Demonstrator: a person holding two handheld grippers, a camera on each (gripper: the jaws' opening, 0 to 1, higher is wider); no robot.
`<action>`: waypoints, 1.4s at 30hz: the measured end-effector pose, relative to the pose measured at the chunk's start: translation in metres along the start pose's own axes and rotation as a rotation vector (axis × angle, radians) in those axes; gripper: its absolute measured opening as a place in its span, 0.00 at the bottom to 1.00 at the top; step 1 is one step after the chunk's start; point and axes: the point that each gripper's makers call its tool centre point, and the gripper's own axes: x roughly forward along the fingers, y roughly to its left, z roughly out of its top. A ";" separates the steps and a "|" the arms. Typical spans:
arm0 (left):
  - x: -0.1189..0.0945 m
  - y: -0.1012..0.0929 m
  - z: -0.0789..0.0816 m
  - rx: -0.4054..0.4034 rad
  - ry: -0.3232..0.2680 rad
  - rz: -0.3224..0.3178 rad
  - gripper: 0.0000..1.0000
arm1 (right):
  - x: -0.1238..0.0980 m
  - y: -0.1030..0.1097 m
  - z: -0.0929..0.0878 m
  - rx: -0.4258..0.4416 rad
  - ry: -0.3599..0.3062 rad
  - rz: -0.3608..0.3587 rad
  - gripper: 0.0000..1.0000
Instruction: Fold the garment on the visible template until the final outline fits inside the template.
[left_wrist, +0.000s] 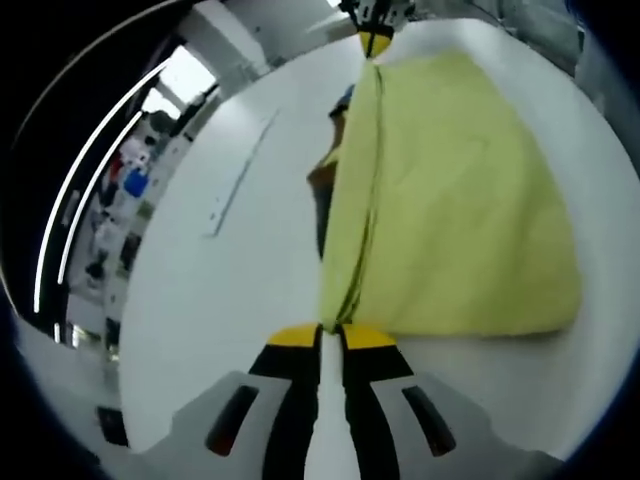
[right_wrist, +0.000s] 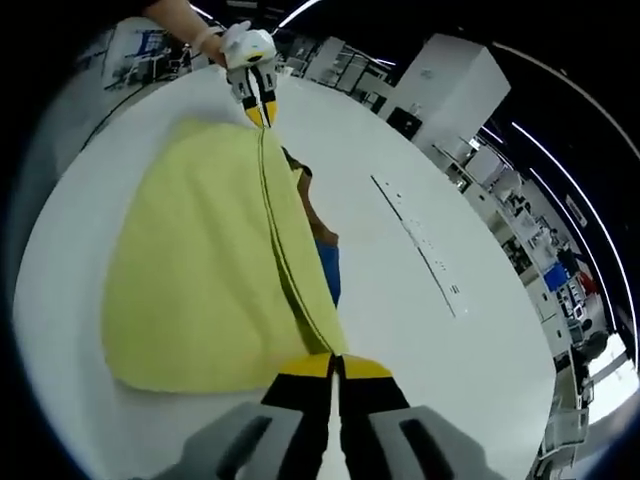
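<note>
While a pale yellow garment (left_wrist: 460, 210) lies folded on the white desk (left_wrist: 230, 290), each gripper pinches one end of its long folded edge. Beside that edge, orange and blue cloth (right_wrist: 325, 262) peeks out from under the garment. The left gripper (left_wrist: 331, 337) has its fingers closed on the near corner; the right gripper (right_wrist: 335, 366) likewise. Shelving (right_wrist: 560, 270) stands beyond the desk in the right gripper view.

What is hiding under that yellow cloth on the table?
Under the yellow cloth, blue and orange-brown patches poke out past its lifted edge, held by the left gripper and right gripper. The cloth covers the rest, so I cannot tell what they are.
</note>
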 end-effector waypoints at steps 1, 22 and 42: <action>0.000 0.001 0.001 -0.017 -0.005 0.001 0.01 | 0.000 -0.001 0.000 0.001 0.000 -0.002 0.00; 0.003 0.036 0.001 -0.535 -0.087 0.023 0.00 | 0.008 -0.032 0.005 0.221 -0.016 -0.062 0.00; 0.015 0.026 -0.007 -0.686 -0.067 -0.021 0.00 | 0.024 -0.030 -0.009 0.403 0.009 -0.046 0.00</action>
